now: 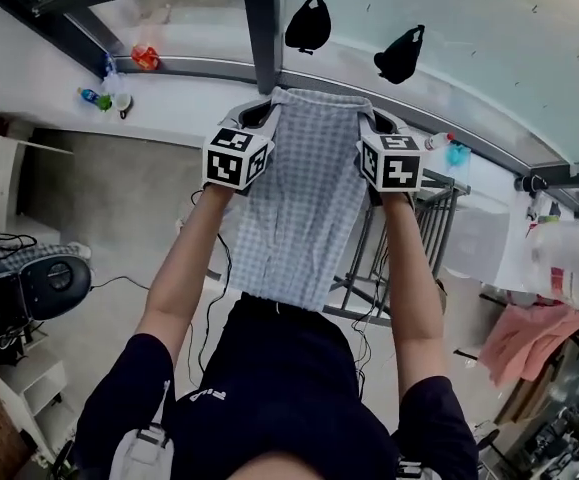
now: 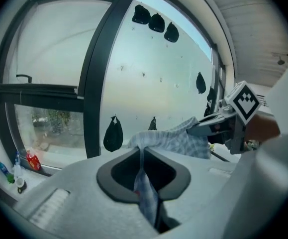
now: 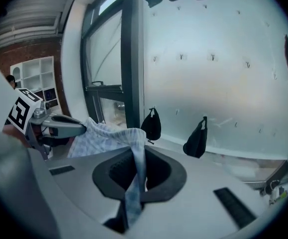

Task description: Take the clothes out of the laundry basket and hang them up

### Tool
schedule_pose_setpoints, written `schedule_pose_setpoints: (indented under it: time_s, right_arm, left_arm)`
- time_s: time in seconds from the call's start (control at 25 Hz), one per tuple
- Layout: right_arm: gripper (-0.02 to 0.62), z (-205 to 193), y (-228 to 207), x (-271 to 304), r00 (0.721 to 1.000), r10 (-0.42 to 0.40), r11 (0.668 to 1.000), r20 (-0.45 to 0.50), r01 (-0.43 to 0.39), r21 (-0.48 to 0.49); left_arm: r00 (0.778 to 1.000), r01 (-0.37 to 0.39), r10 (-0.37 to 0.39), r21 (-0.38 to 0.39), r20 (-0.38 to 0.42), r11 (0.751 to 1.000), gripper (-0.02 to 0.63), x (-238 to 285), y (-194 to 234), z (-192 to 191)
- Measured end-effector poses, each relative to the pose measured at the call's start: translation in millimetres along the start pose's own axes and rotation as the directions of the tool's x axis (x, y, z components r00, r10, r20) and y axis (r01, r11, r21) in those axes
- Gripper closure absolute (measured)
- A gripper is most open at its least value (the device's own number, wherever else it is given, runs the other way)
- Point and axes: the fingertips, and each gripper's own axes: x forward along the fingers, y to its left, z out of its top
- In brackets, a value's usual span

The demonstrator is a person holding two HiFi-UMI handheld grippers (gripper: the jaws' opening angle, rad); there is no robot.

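Frosted window [image 1: 469, 28] fills the background; before it the checked garment [image 1: 304, 198] hangs spread between left gripper [image 1: 259, 118] and right gripper [image 1: 374, 123], each clamped tight on a top corner. It seems out of the basket, but it is not yet hung

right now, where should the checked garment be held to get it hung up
By its top edge, one corner in each tool, coming from the person's side. The checked garment hangs flat and spread between the left tool and right tool, both shut on that edge, so the cloth drapes straight down.
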Motion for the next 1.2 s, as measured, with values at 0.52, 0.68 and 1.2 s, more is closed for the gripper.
schedule_pose_setpoints:
  time_s: [0.52,0.68,1.2]
  right_arm:
    - [0.369,-94,-24,74,0.967,-0.018,0.998,-0.255,0.032,0.053]
    - [0.336,-112,-28,68,0.960,-0.035,0.996,-0.277,0.056,0.066]
    - [0.328,-108,-5,9,0.981,-0.038,0.990,-0.192,0.063,0.125]
  left_arm:
    - [0.956,0.002,-0.047,-0.155,-0.289,0.988,0.527,69,23,-116]
    - [0.934,0.021,-0.095,-0.211,-0.344,0.977,0.380,63,18,-138]
    - [0.969,0.095,-0.140,-0.216,-0.201,0.972,0.364,16,-10,-112]
